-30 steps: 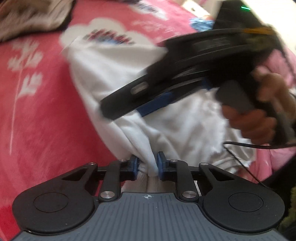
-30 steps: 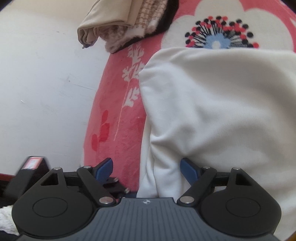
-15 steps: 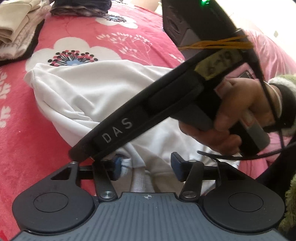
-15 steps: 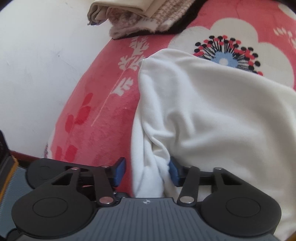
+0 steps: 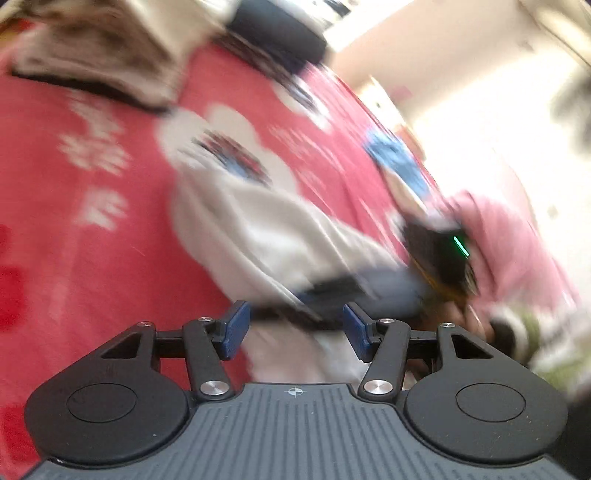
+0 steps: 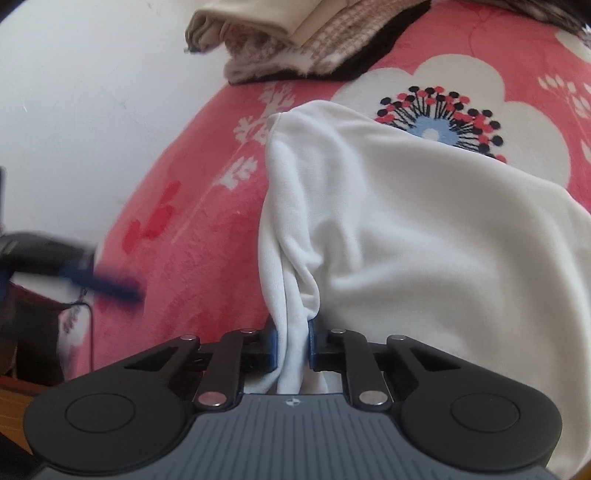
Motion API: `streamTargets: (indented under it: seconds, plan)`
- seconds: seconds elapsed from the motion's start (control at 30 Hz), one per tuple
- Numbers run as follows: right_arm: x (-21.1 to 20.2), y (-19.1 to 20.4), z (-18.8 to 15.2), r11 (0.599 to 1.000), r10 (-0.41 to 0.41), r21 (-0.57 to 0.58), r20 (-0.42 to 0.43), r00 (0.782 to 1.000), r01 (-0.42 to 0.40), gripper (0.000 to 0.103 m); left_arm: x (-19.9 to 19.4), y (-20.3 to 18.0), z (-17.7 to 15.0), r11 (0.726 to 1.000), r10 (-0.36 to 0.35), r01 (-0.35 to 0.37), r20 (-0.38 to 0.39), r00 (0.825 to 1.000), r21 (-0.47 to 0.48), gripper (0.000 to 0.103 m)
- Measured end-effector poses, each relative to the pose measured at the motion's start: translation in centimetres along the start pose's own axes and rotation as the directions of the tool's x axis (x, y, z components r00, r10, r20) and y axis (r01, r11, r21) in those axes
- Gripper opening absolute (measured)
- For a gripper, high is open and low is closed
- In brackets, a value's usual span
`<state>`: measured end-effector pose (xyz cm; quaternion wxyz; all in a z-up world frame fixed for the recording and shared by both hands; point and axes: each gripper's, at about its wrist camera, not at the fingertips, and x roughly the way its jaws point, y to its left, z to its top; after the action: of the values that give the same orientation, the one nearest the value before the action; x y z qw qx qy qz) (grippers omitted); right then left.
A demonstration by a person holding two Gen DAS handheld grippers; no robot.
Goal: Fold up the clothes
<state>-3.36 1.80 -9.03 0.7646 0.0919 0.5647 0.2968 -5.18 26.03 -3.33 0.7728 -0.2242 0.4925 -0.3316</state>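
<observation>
Right tool (image 6: pixel 291 345) has just been closing and now pinches a bunched edge of the white top (image 6: pixel 406 236), which lies on the red flowery bed cover (image 6: pixel 192 229). Left tool (image 5: pixel 295 328) gapes partway with nothing gripped. With only one edge held, the top could slip out, twist, or drag crooked toward the folded pile (image 6: pixel 306 40).

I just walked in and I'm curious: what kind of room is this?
Probably a bedroom at home: a red flowered blanket covers a soft surface, likely a bed, a white garment lies on it, and folded clothes are stacked against the wall.
</observation>
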Motion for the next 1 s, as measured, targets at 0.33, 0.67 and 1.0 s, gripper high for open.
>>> streamTargets:
  seconds: [0.33,0.67,1.0]
  plan:
    - [-5.4,-2.7,-2.3,0.993,0.064,0.093,0.123,0.99,-0.076,0.015,8.1,0.6,1.7,0.986,0.114,-0.112,-0.015,0.993,0.123,0.055]
    - [-12.5,-6.3,-6.8,0.973,0.032,0.208,0.301,0.953,-0.099,0.015,12.1,-5.3,3.7,0.958,0.007,-0.007,0.0,1.0,0.287,0.056]
    - [-19.8,-11.8,-13.9,0.902,-0.147,0.428,0.424,0.894,-0.055,0.014,19.5,-13.4,4.6,0.89,-0.159,0.16,-0.037,0.986,0.426,0.056]
